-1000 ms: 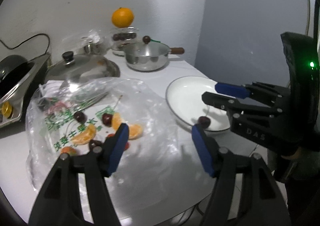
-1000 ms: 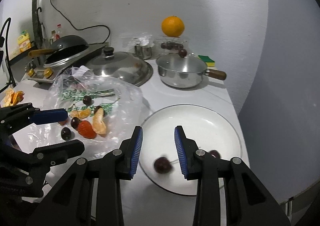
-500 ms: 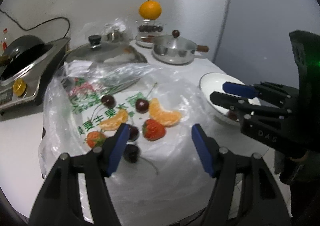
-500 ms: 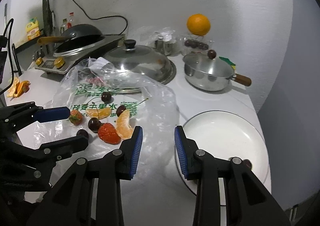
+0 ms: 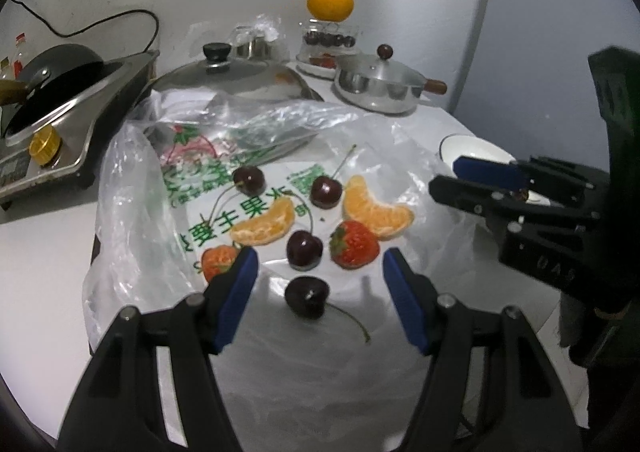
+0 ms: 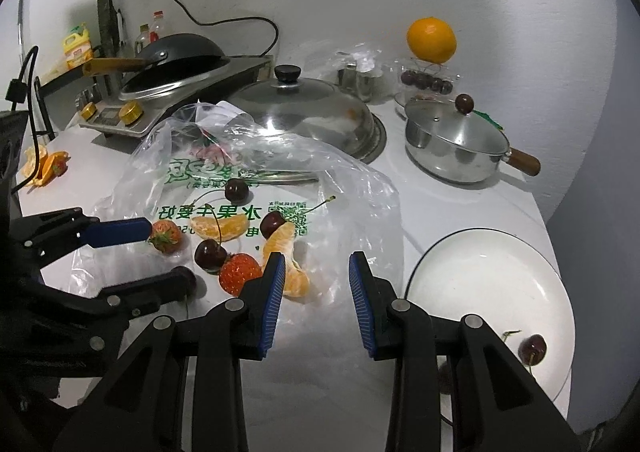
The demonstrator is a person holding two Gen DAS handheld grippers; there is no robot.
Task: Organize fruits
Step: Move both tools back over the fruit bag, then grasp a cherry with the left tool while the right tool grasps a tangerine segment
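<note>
A clear plastic bag [image 5: 276,332] lies flat on the white counter with fruit on it: several dark cherries, two orange segments [image 5: 264,226] and two strawberries [image 5: 354,246]. My left gripper [image 5: 318,272] is open and empty, with the nearest cherry [image 5: 306,296] between its fingertips. My right gripper [image 6: 316,276] is open and empty above the bag's right edge, next to an orange segment [image 6: 286,256]. A white plate [image 6: 480,292] at the right holds a cherry [image 6: 532,348].
A whole orange [image 6: 432,40] sits on a clear box of cherries at the back. A lidded saucepan [image 6: 456,144], a large steel lid [image 6: 304,116] and a stove with a black wok [image 6: 176,56] stand behind the bag. Orange peel [image 6: 42,168] lies far left.
Both grippers have swung left from the plate to over the bag. The left gripper has come down close to the fruit. A cherry now lies on the plate.
</note>
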